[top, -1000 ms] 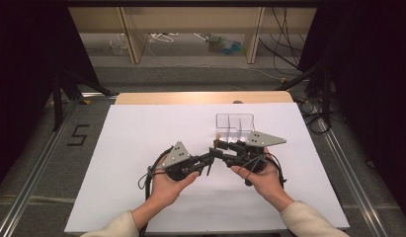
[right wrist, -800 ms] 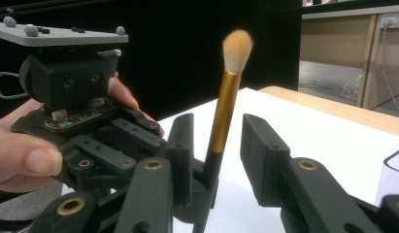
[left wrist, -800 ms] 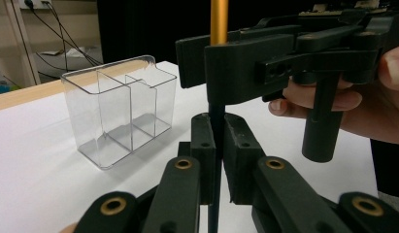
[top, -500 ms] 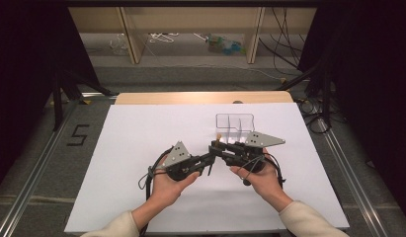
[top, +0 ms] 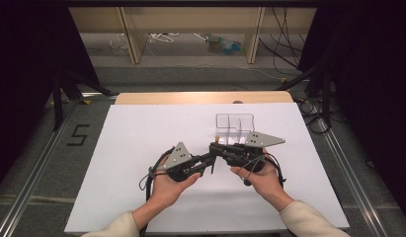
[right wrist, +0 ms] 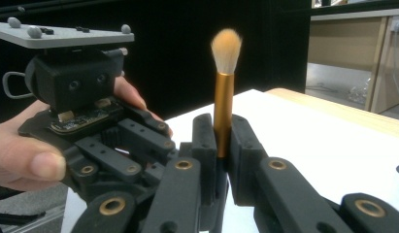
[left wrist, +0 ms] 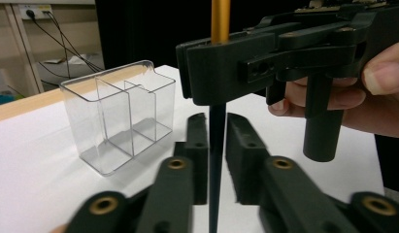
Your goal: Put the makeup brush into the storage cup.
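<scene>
Brush [right wrist: 223, 92] with gold ferrule, tan bristles and black handle is standing upright, I'm seeing, the right hand-held gripper [right wrist: 220, 141] clamping it while the left hand-held gripper [left wrist: 216, 145] is loosening around its handle.

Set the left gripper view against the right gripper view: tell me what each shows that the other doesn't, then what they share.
The left gripper view gives the clear divided box and the thin black handle of the brush, which runs down between the jaws of the left claw; those jaws have just been opening. The right gripper view gives the pale bristle tuft and the grey plate atop the other gripper. Both share the gold ferrule, clamped in the right claw, and the white table.
</scene>
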Available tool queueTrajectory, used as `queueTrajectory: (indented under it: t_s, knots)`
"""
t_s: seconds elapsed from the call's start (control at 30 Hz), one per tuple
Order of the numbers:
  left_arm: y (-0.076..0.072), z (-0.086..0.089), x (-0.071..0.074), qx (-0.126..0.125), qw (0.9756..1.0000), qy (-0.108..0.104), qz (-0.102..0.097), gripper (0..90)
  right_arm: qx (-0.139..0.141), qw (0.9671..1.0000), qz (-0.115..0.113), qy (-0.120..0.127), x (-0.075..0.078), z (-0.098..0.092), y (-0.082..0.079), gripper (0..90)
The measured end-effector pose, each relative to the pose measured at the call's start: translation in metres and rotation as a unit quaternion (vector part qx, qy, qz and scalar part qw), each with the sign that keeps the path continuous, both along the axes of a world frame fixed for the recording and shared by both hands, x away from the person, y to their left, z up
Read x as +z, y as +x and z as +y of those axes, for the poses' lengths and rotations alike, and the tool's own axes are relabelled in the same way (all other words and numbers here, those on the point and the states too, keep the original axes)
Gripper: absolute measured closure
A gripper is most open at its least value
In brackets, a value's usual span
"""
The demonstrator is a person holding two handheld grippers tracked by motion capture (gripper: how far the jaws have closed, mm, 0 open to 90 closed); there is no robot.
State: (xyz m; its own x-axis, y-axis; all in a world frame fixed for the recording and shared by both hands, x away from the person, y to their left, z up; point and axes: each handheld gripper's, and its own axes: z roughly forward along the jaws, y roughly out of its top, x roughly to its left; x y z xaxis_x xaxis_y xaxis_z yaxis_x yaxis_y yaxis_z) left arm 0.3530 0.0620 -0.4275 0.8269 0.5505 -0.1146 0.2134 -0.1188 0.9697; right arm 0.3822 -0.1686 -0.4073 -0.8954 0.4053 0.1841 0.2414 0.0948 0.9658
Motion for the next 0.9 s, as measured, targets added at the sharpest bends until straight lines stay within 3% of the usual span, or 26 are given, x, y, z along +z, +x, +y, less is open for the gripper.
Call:
queueTrajectory:
  t_s: [0.23,0.47,0.57,0.67,0.9]
  knots:
    - [-0.003,0.003,-0.001,-0.006,0.9995,0.024,-0.020,47.2,-0.011,0.9999,-0.009,-0.009,0.001,-0.002,0.001,83.7]
    - [-0.009,0.012,0.001,-0.005,0.9992,0.016,-0.037,23.9,-0.012,0.9997,-0.008,-0.020,0.001,-0.004,0.000,83.7]
    - [-0.009,0.014,0.001,-0.006,0.9990,0.013,-0.043,19.4,-0.013,0.9997,-0.008,-0.021,0.002,-0.005,0.000,83.6]
    - [-0.011,0.017,0.000,-0.006,0.9987,0.023,-0.046,16.6,-0.017,0.9996,-0.010,-0.021,0.002,-0.006,0.001,83.7]
    - [-0.018,0.027,0.001,-0.001,0.9988,0.014,-0.046,15.2,-0.022,0.9996,-0.016,-0.009,0.002,-0.007,0.001,83.7]
